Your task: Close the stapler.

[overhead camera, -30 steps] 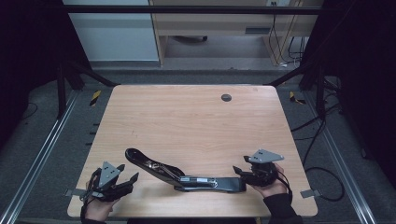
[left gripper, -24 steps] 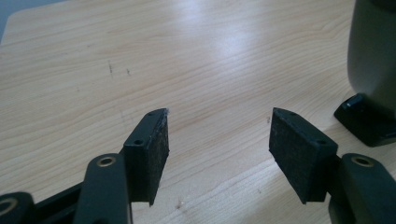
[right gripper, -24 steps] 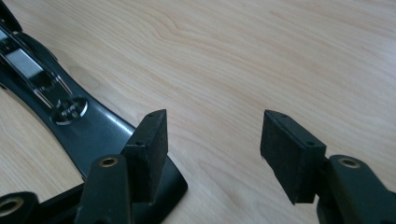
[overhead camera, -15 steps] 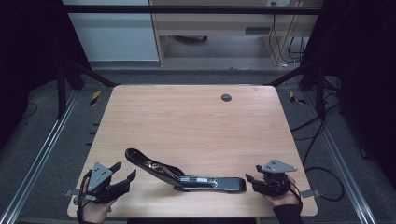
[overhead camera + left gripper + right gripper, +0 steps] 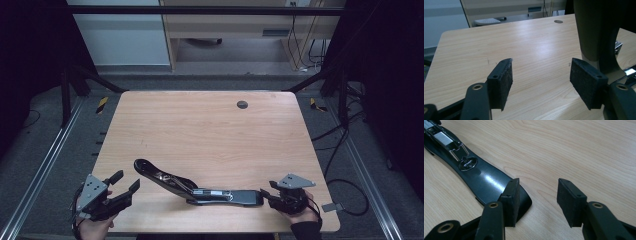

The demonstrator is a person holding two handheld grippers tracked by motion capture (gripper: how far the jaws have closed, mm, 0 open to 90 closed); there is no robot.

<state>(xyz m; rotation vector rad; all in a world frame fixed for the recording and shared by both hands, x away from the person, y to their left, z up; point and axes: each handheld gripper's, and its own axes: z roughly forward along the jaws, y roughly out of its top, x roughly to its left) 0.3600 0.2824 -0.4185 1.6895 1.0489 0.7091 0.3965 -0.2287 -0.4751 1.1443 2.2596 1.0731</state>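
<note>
While the right gripper [image 5: 269, 194], jaws spread but just closing, approaches the stapler [image 5: 200, 186] lying opened near the table's [image 5: 210, 130] front edge, the left gripper [image 5: 125, 181] gapes empty; next, centre and clamp.

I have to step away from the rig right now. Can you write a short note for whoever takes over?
Left gripper: open, holding nothing, its jaws have just been opening, off the table's near left corner.
Right gripper: open, its jaws have just been closing, at the flat end of the black stapler, not gripping it.
Stapler lies opened out along the near edge.
Done: nothing I can confirm.
Left: get a grip on the stapler.
</note>
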